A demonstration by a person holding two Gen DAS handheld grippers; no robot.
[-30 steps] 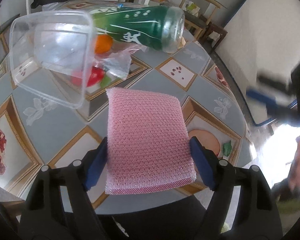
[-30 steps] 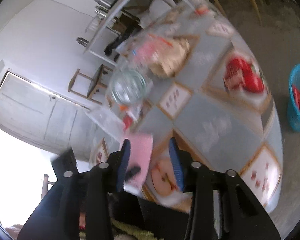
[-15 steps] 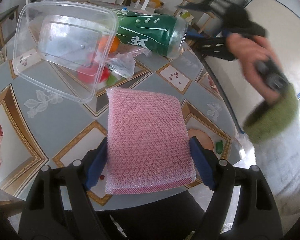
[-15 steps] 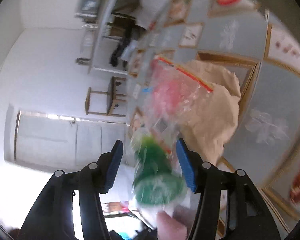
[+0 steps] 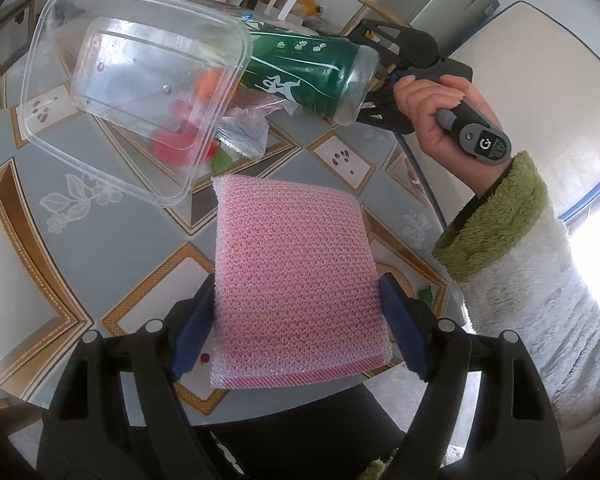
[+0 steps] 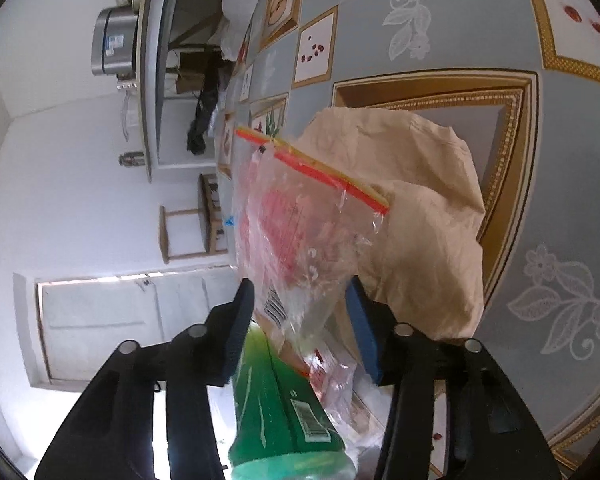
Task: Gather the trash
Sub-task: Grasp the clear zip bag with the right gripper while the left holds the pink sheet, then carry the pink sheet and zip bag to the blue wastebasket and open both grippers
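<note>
my left tongs (image 5: 296, 316) are clamped on the pink sponge (image 5: 296, 280), my right tongs (image 6: 300, 320) have just been narrowing around the green bottle (image 6: 284, 412) and zip bag (image 6: 300, 232) without gripping yet, so the slick bottle could squirt out.

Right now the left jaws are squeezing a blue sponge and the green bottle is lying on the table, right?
Not quite: the sponge is pink, not blue. The left wrist view shows it clamped between the blue pads of the left gripper. The rest holds: the green bottle does lie on its side on the table.
</note>
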